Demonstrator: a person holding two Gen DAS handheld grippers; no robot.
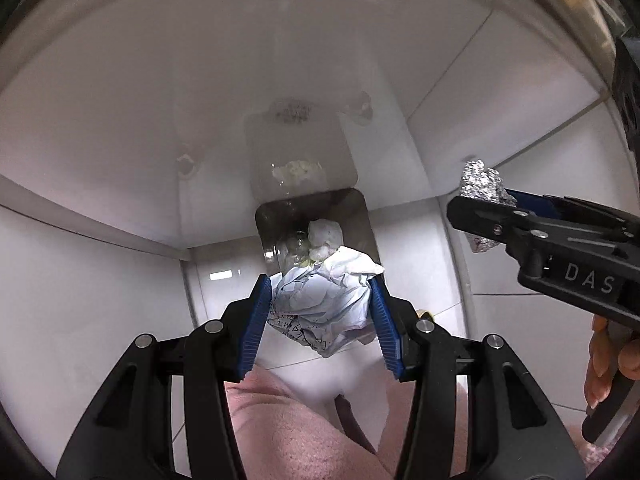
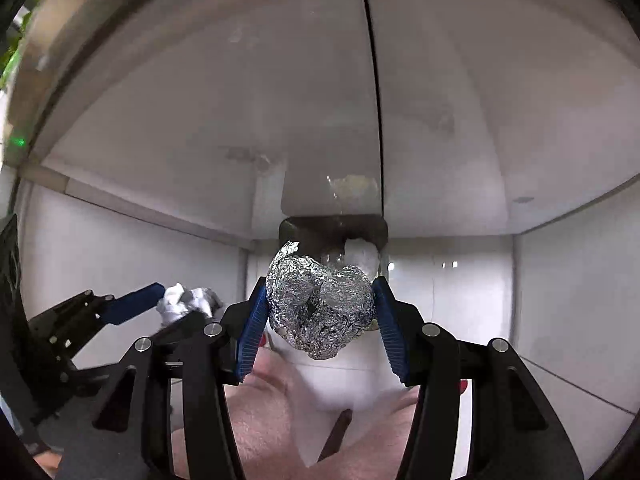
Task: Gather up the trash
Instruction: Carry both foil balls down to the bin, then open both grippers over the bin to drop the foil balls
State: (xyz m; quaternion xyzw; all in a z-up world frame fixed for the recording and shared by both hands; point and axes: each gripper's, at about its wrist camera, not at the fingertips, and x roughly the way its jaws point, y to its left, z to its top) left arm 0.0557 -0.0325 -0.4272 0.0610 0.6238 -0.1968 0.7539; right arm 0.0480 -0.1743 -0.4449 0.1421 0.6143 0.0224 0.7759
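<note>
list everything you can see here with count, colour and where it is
paper ball: 1, white with dark writing, clamped between the left tool's pads
foil ball: 1, silver, clamped between the right tool's pads
bin: 1, shiny metal, on the floor below both tools, open
trash in bin: white crumpled paper and a clear glass-like item, count unclear
cabinet: white, glossy, behind the bin
floor tiles: white, around the bin
pink fabric: bottom of both views, under the tools
left tool: 1, black with blue pads
right tool: 1, black with blue pads
hand: 1, on the right tool's handle
</note>
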